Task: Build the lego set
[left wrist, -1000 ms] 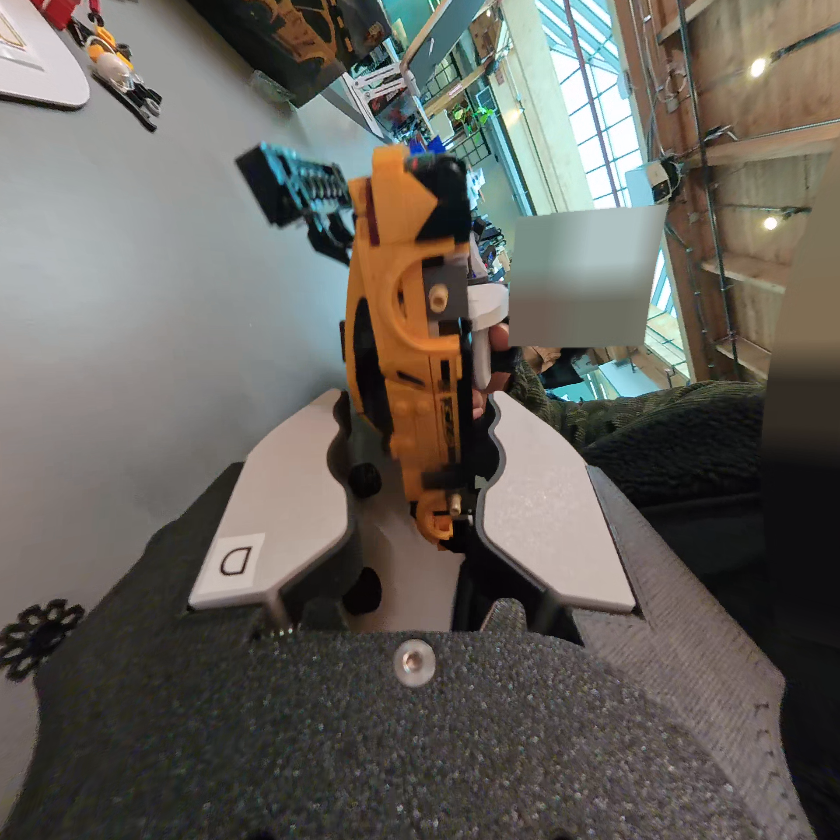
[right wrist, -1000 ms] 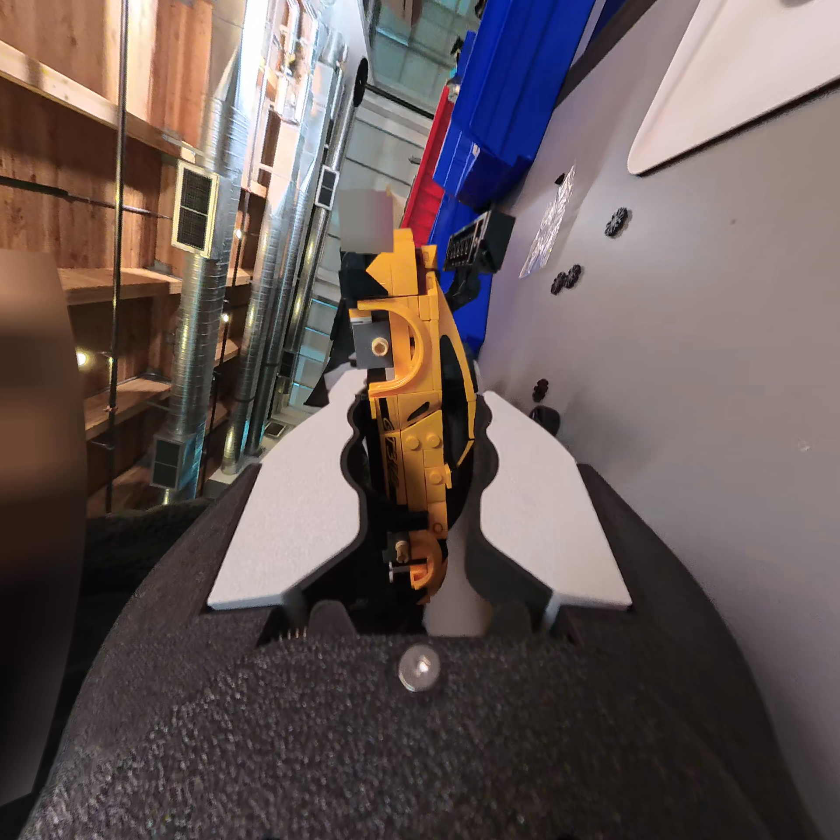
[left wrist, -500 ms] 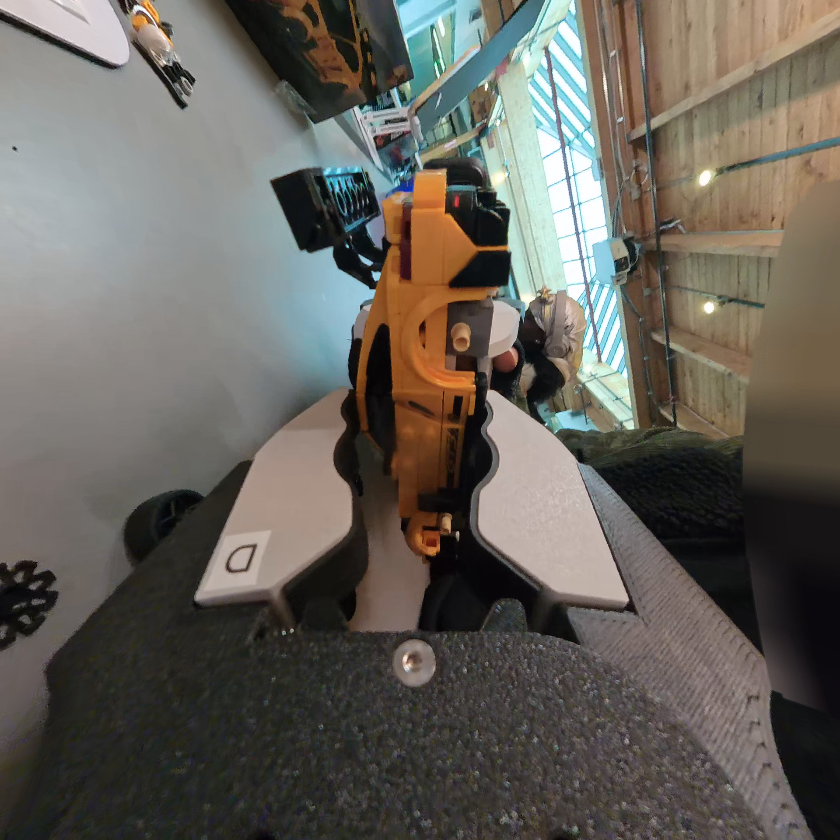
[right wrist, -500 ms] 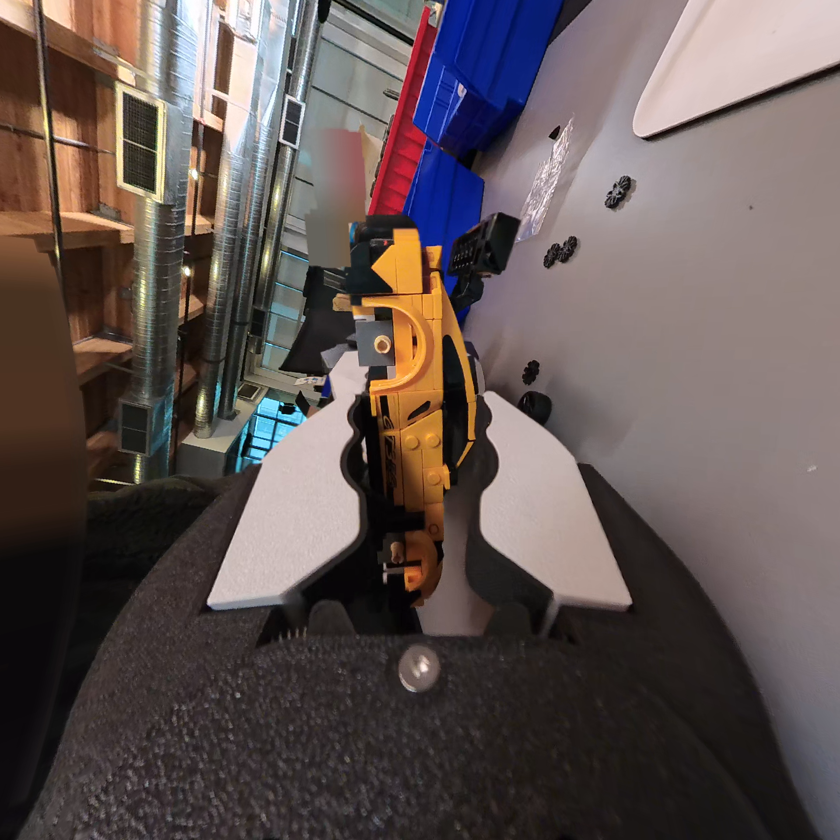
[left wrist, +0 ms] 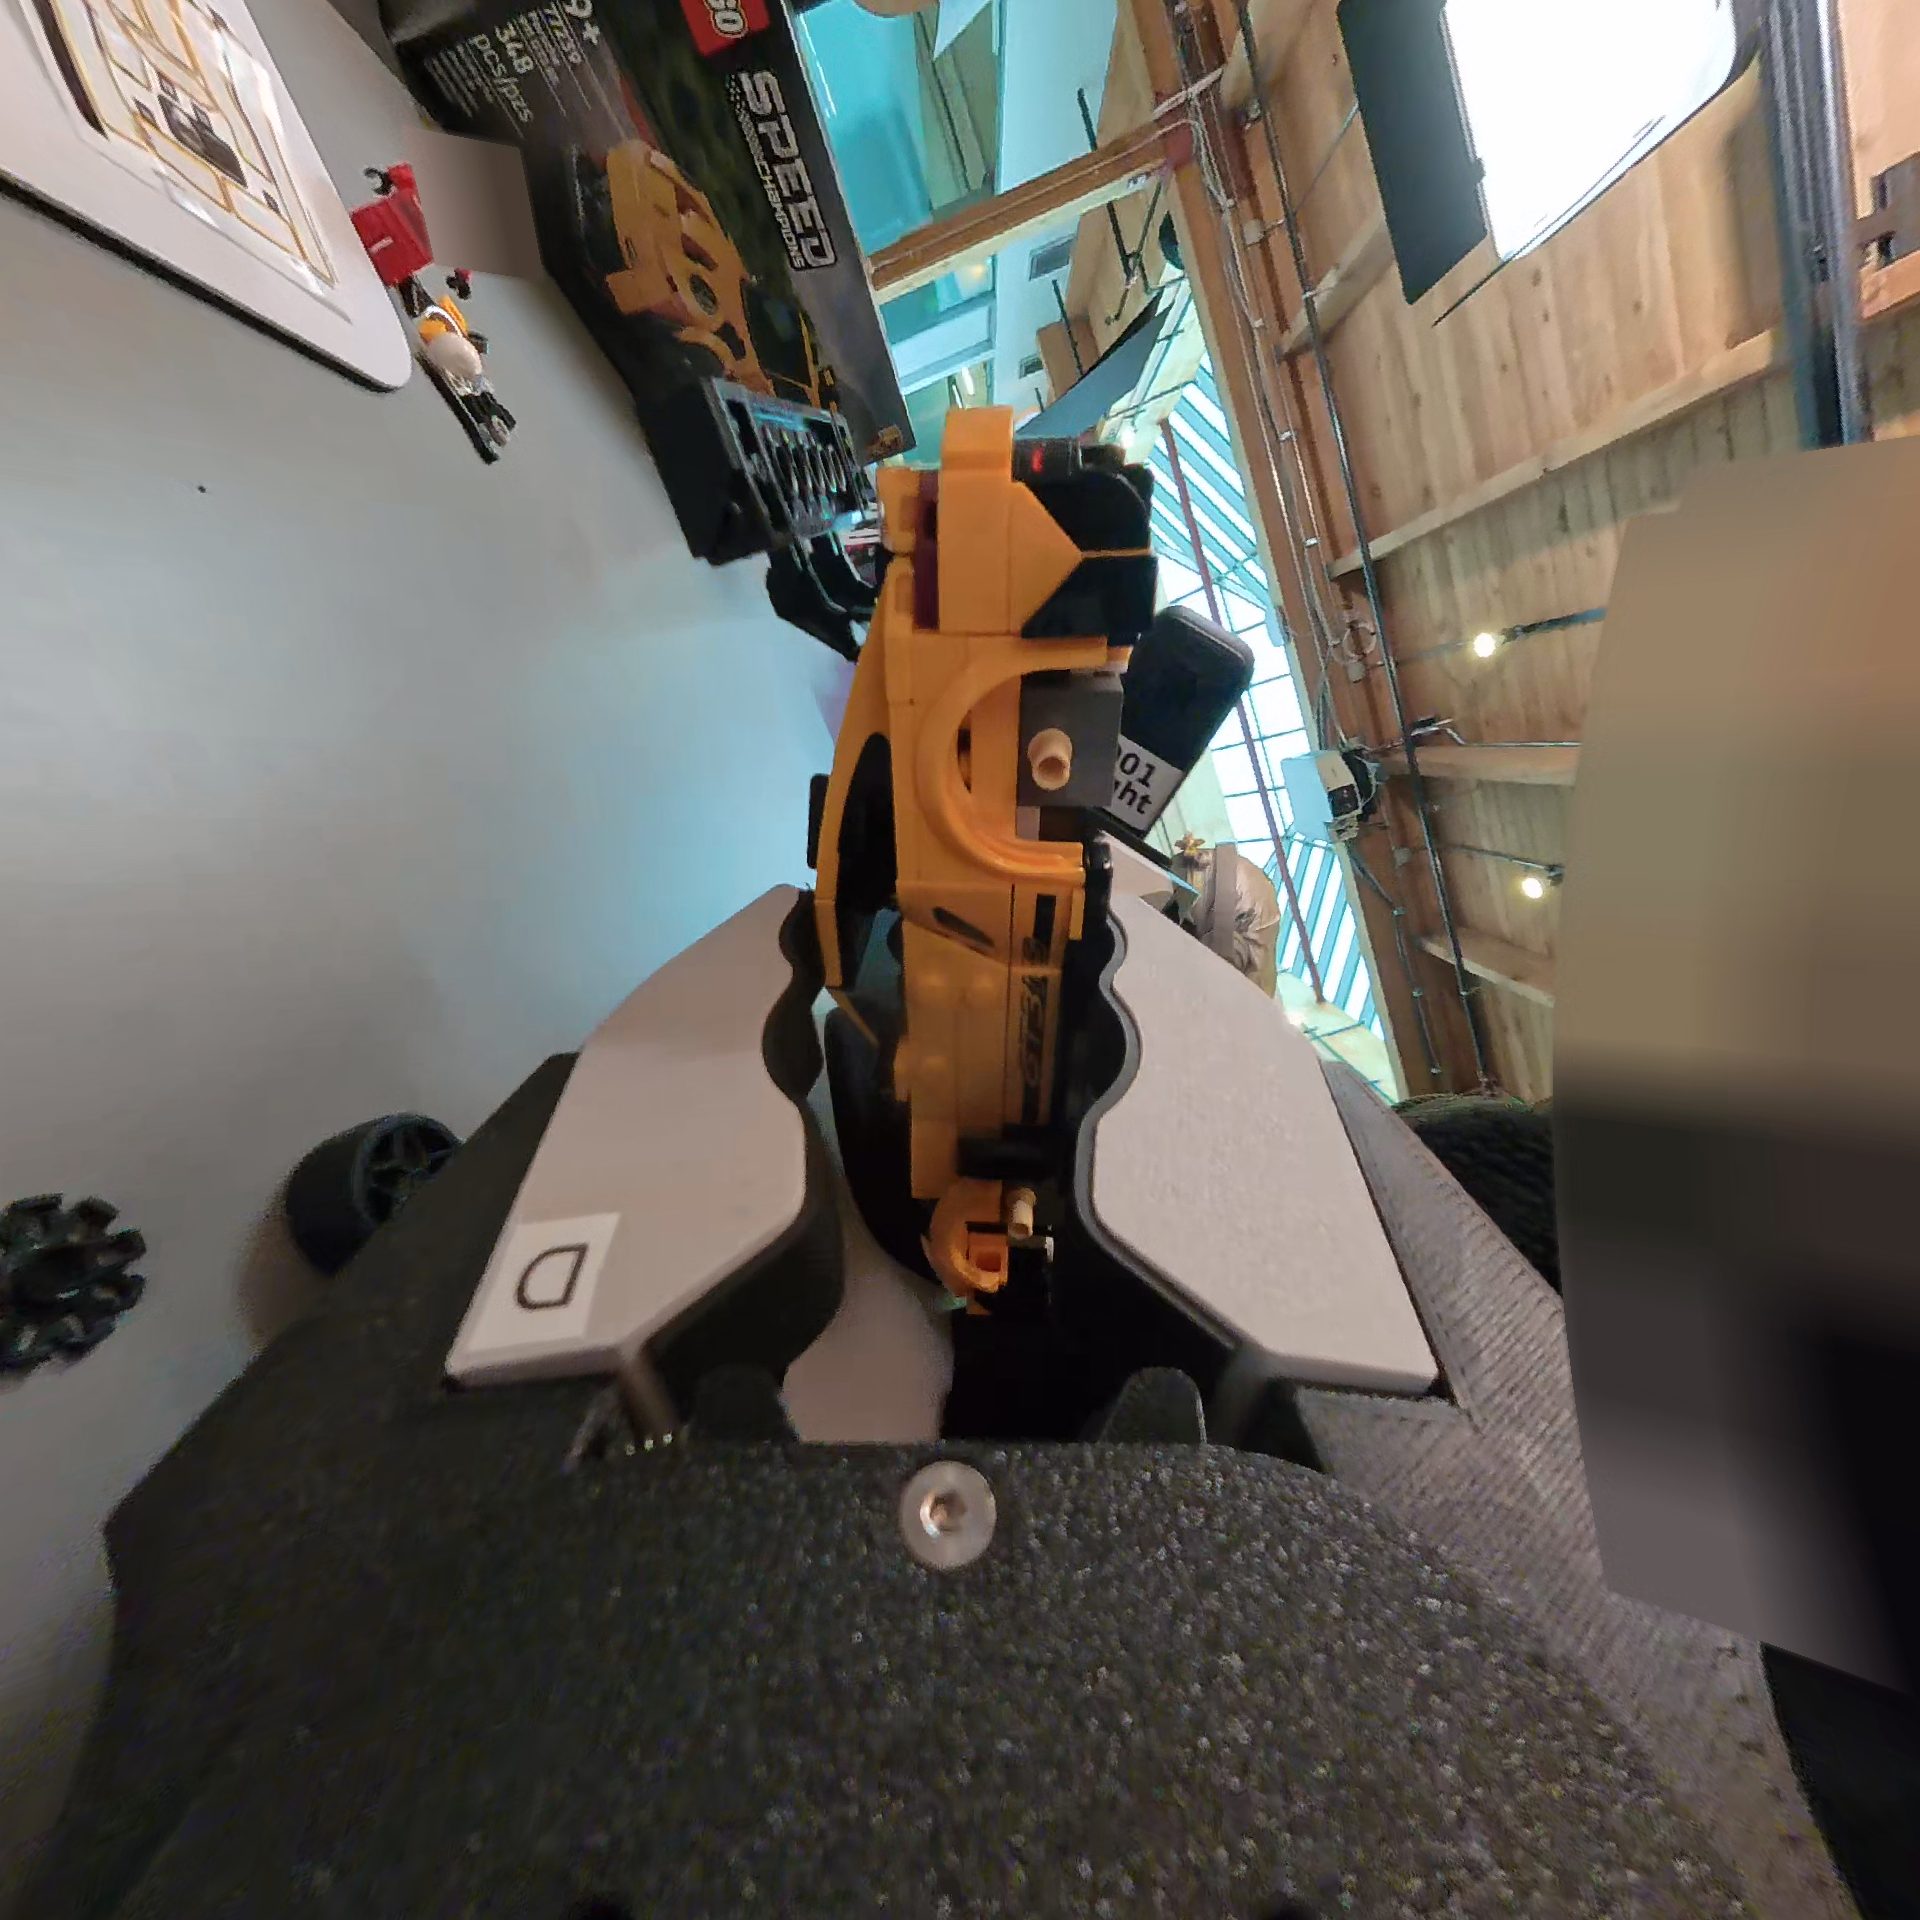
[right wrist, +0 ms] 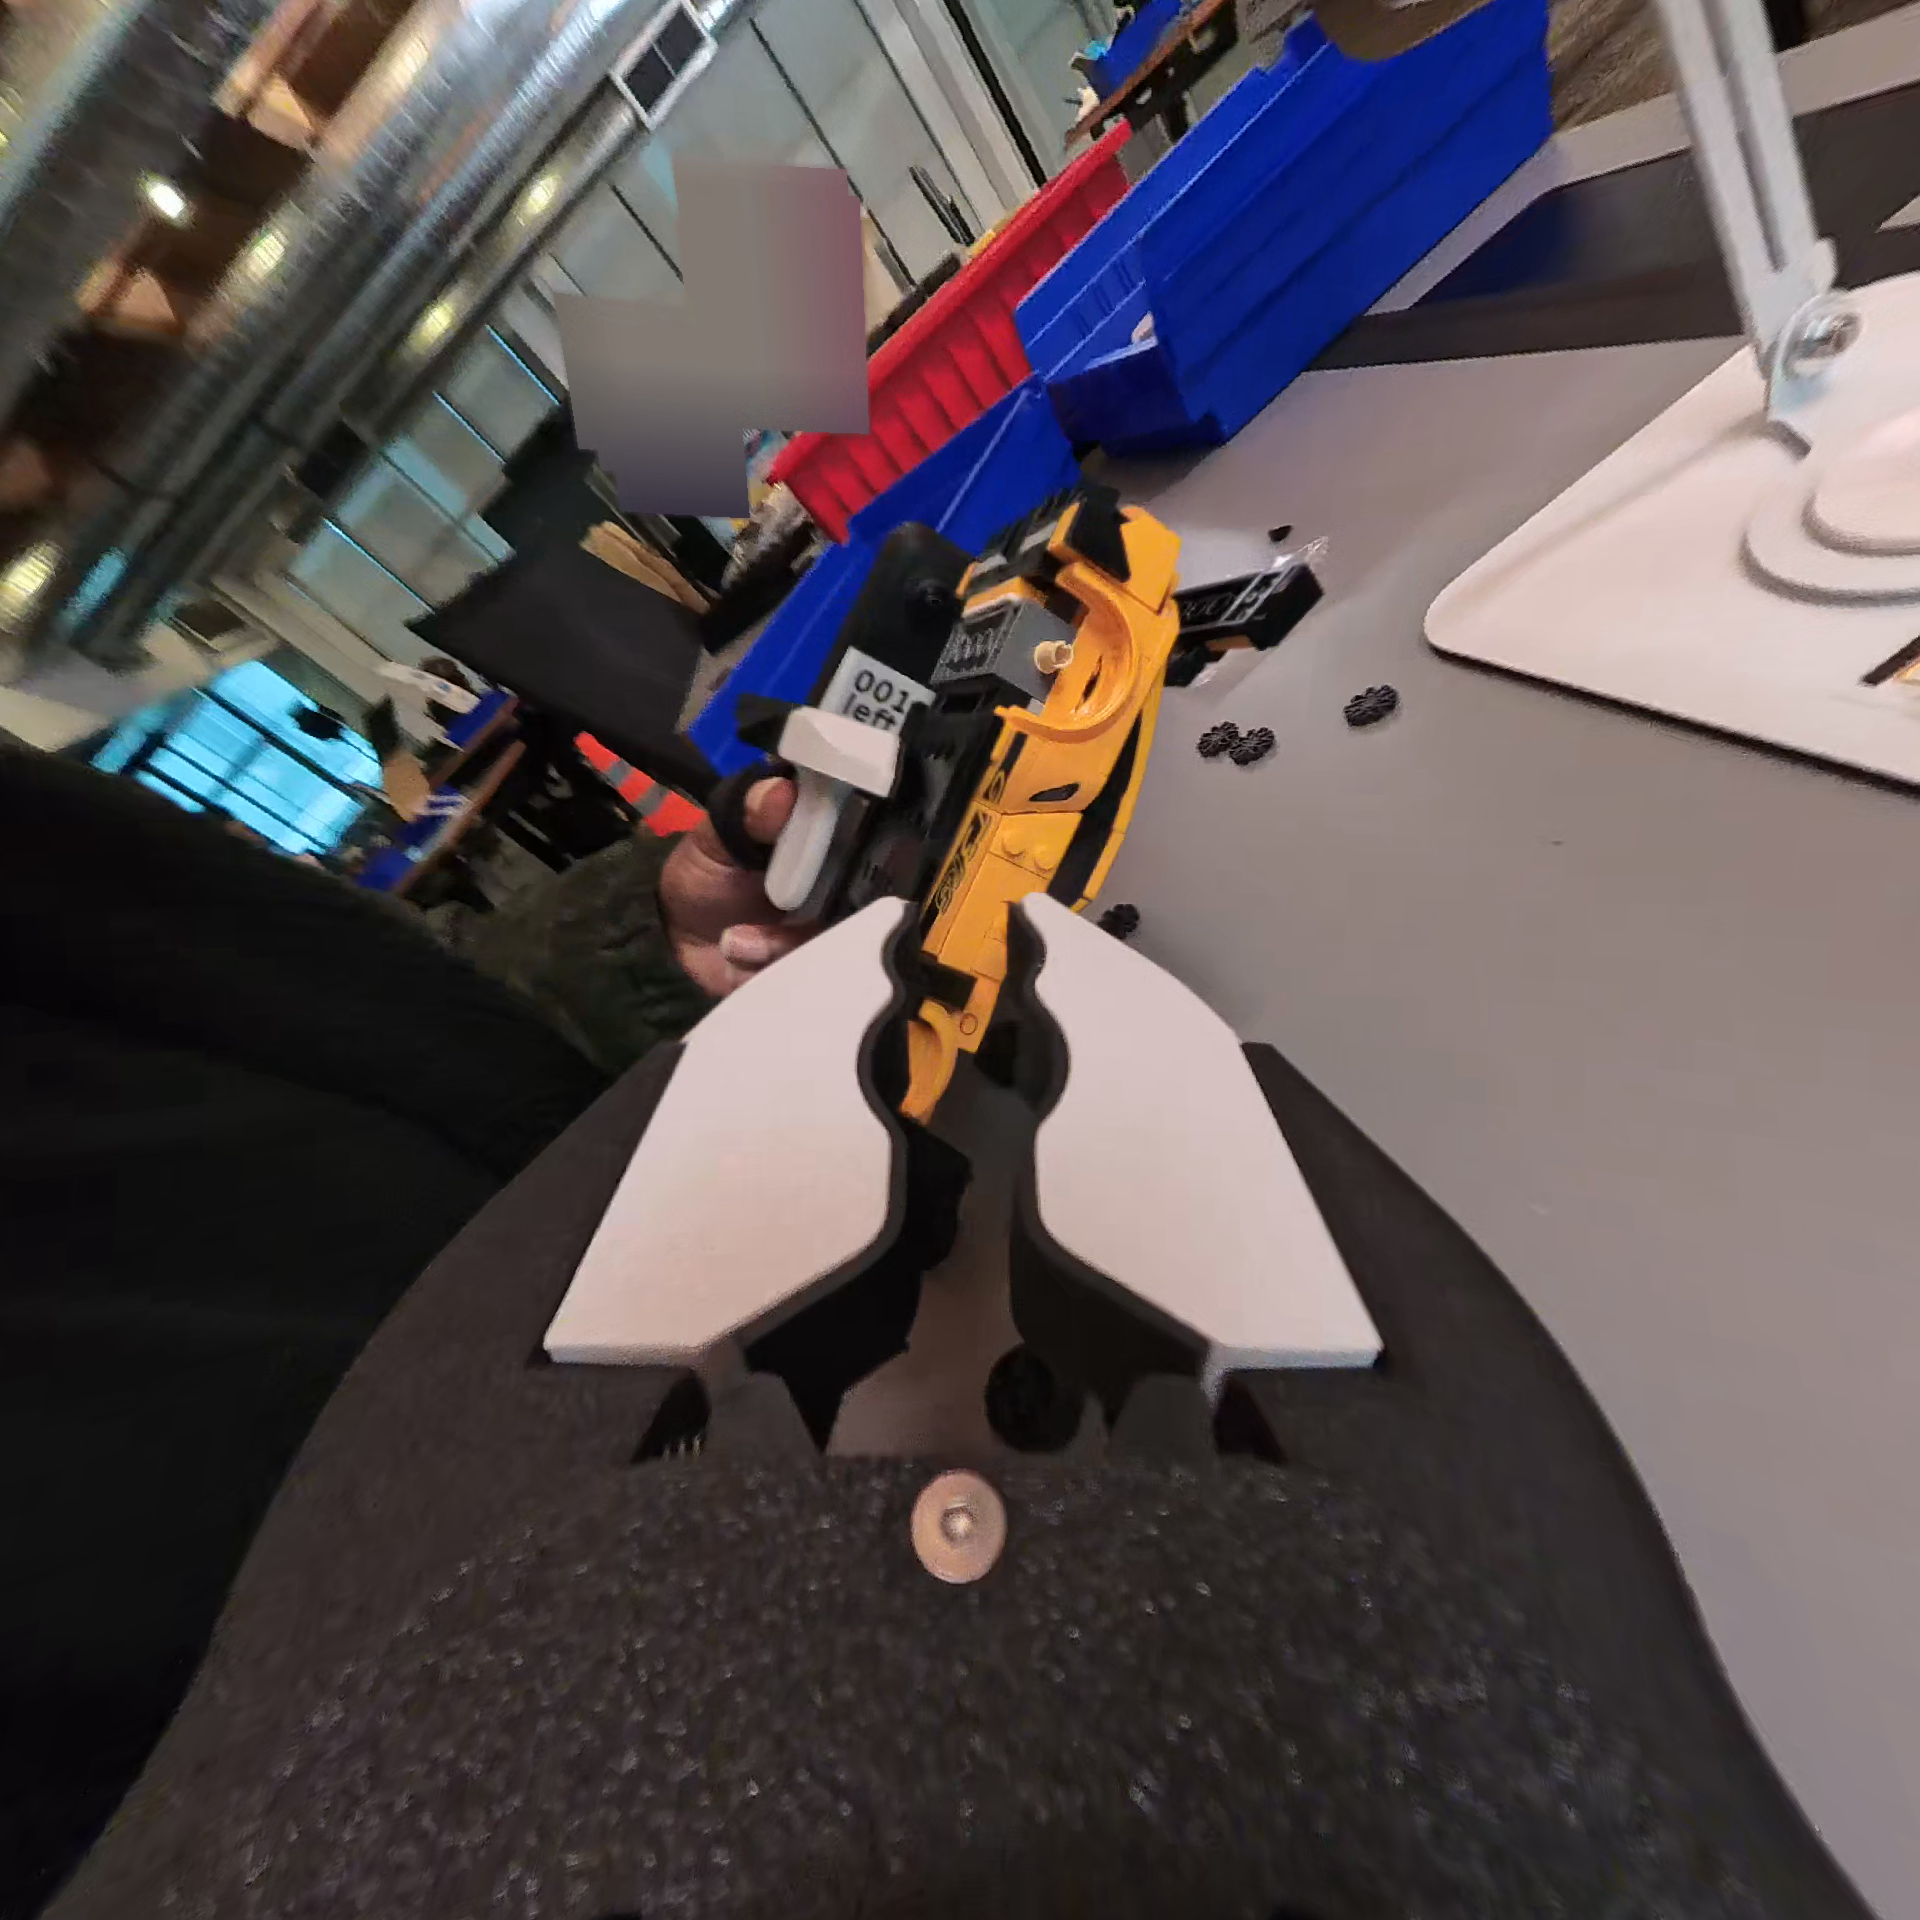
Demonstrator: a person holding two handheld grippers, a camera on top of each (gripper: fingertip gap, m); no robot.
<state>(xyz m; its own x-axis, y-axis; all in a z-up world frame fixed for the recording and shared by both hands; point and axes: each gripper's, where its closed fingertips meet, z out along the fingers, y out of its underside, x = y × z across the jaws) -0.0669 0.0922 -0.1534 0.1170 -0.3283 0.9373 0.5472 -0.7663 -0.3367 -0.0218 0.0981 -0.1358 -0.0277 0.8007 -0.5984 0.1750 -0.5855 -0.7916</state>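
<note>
Lego car [left wrist: 966,914] | left claw [left wrist: 951,1039], right claw [right wrist: 961,997] both pinching it | above table [left wrist: 312,727]

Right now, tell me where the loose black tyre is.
In the left wrist view the black tyre lies on the grey table, low on the left, beside the left gripper and near a black rim piece.

This looks like a big workshop. Behind the grey table [right wrist: 1507,935] stand blue bins [right wrist: 1299,260] and a red bin [right wrist: 966,343]. Above the table are shiny metal pipes [right wrist: 343,239], wooden walls [left wrist: 1558,364] with small lights [left wrist: 1484,644], and tall windows [left wrist: 1226,520].
</note>
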